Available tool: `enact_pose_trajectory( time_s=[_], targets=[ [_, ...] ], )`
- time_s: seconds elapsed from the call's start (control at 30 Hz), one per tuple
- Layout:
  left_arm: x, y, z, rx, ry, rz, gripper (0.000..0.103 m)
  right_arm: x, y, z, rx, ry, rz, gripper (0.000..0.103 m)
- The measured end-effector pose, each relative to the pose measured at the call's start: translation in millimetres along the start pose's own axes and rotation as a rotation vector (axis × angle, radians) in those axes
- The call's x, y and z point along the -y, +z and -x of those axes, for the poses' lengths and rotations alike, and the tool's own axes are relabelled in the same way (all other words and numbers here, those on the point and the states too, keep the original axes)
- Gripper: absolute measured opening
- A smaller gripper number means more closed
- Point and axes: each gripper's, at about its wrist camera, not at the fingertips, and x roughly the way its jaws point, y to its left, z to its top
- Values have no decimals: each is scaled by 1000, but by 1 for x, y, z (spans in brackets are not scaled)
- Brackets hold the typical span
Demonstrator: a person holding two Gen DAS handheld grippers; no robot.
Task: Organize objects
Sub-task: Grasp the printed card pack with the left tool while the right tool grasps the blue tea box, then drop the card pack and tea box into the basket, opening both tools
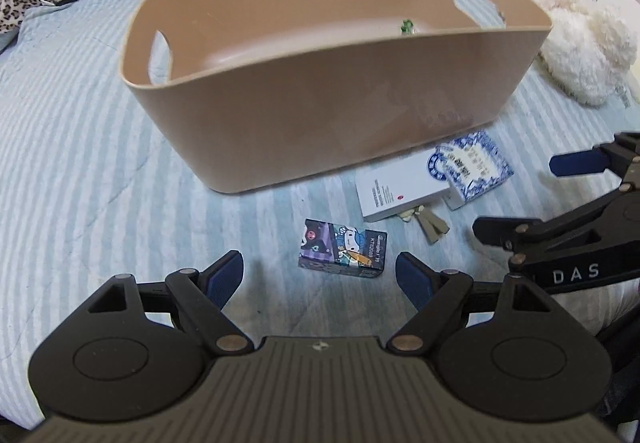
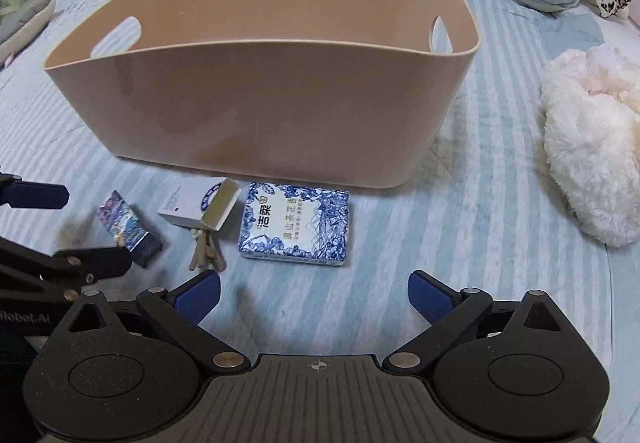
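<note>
Both grippers hang low over the bed (image 2: 460,243) with nothing in them, and I think they sit like this to get ready to pick up the small things and drop them in the big tan bin (image 2: 260,103). The left gripper (image 1: 320,275) has its jaws wide apart, and the cartoon box (image 1: 342,249) lies just ahead of them, a bit toward the right jaw. It is small, dark and colorful, with a white cat face on it, and it lies flat. The right gripper (image 2: 314,295) has its jaws wide too. The blue and white packet (image 2: 296,229) lies flat just ahead of them, a little toward the left jaw. Farther left of those jaws, a white box (image 2: 196,205) rests tilted on some tan keys (image 2: 204,253), so the keys poke out from under it. The bin stands behind all these things, close to them, open side up. Something small and green (image 1: 407,28) peeks over its rim; I cannot tell what it is. A fluffy white toy (image 2: 592,147) lies off to the right of the jaws.
</note>
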Motion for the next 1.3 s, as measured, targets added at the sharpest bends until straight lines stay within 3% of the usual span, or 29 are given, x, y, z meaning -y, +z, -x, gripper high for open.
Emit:
enact_pose_trajectory(
  time_s=[0.17, 0.27, 0.5, 0.57, 0.67, 0.9, 1.3],
  targets=[
    [-7, 2, -19, -31, 16, 24, 84, 0, 5, -7, 15, 34, -54, 99],
    [-12, 3, -25, -24, 21, 41, 84, -4, 7, -12, 21, 13, -47, 99],
    [-25, 4, -27, 5, 7, 81, 82, -6, 7, -16, 22, 9, -45, 71],
    [-26, 5, -27, 11, 0, 93, 72, -7, 7, -12, 37, 6, -37, 60],
    [-26, 5, -23, 36, -19, 79, 53, -7, 5, -7, 60, 4, -45, 59],
    [-27, 1, -12, 36, -41, 61, 53, -7, 0, 10, 89, -12, -32, 59],
    [-32, 10, 44, 153, -112, 115, 53, -8, 1, 66, 208, 11, -18, 59]
  ],
)
